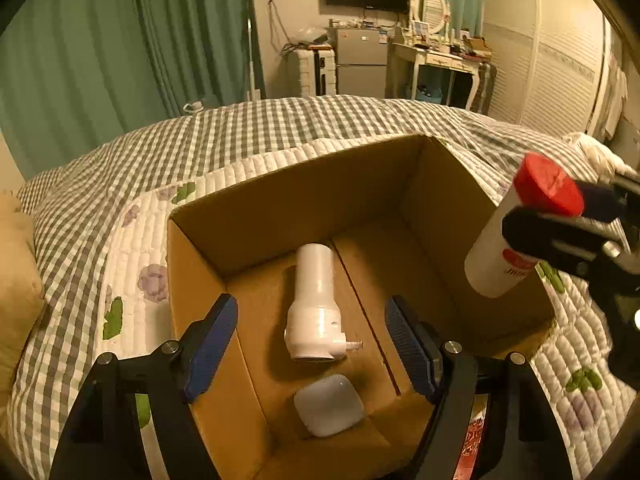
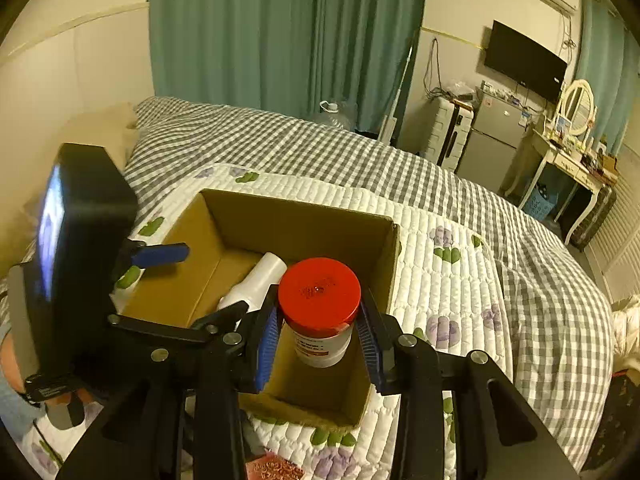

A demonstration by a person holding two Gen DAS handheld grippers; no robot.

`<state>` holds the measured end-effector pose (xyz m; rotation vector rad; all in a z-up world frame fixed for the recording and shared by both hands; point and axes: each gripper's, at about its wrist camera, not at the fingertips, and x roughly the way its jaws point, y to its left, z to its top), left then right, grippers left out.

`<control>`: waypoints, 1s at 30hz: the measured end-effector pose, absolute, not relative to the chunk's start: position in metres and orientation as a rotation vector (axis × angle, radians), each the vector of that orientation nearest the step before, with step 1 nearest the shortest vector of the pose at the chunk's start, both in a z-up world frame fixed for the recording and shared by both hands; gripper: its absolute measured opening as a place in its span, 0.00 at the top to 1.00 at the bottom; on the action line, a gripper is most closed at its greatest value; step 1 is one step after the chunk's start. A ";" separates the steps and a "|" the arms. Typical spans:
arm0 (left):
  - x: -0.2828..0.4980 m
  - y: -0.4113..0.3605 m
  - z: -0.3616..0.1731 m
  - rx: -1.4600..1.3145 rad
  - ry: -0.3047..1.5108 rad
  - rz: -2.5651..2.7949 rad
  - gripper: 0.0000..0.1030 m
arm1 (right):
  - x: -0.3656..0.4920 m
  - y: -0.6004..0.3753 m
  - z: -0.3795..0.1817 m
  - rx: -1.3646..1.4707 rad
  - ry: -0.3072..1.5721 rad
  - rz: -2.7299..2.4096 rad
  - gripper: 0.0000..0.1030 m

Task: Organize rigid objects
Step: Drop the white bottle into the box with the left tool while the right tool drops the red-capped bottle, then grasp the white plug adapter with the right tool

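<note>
An open cardboard box [image 1: 440, 200] sits on the bed; it also shows in the right wrist view [image 2: 304, 216]. Inside lie a white cylindrical device [image 1: 314, 300] [image 2: 256, 284] and a small white rounded case [image 1: 329, 404]. My left gripper [image 1: 312, 352] is open and empty, fingers hanging over the box's near end. My right gripper [image 2: 318, 340] is shut on a white bottle with a red cap [image 2: 320, 308], holding it upright above the box's right part. The bottle [image 1: 516, 232] appears at the box's right wall in the left wrist view.
The box rests on a white quilted floral mat [image 2: 440, 280] over a grey checked bedspread [image 1: 240, 136]. A red patterned packet [image 1: 476, 440] lies by the box's near corner. A beige pillow [image 1: 16, 280] lies left. Fridge, desk and wardrobe stand beyond the bed.
</note>
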<state>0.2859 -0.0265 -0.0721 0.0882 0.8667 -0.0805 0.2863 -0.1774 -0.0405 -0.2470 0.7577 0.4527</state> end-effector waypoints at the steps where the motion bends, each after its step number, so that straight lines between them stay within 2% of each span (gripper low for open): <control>1: 0.287 -0.025 -0.071 0.082 0.864 -0.073 0.24 | 0.290 -0.178 -0.043 -0.242 0.761 0.450 0.65; 7: 0.278 -0.011 -0.056 0.078 0.823 -0.033 0.24 | 0.310 -0.178 -0.054 -0.172 0.773 0.454 0.64; 8: 0.275 -0.009 -0.053 0.074 0.819 -0.030 0.24 | 0.312 -0.178 -0.055 -0.165 0.774 0.448 0.47; 9: 0.272 -0.006 -0.049 0.070 0.815 -0.027 0.23 | 0.312 -0.178 -0.054 -0.166 0.771 0.430 0.23; 10: 0.267 -0.003 -0.045 0.065 0.809 -0.025 0.17 | 0.310 -0.179 -0.052 -0.166 0.759 0.410 0.17; 11: 0.259 0.001 -0.040 0.059 0.798 -0.018 0.08 | 0.304 -0.182 -0.047 -0.161 0.733 0.396 0.17; 13: 0.247 0.004 -0.032 0.054 0.778 -0.006 0.03 | 0.296 -0.187 -0.040 -0.157 0.734 0.405 0.17; 16: 0.226 0.007 -0.024 0.067 0.781 -0.014 0.03 | 0.278 -0.195 -0.028 -0.168 0.718 0.376 0.16; 23: 0.167 0.011 -0.011 0.046 0.770 -0.013 0.01 | 0.211 -0.217 -0.004 -0.204 0.683 0.311 0.06; 30: 0.107 0.012 -0.009 0.009 0.751 -0.005 0.00 | 0.145 -0.215 -0.007 -0.225 0.671 0.319 0.01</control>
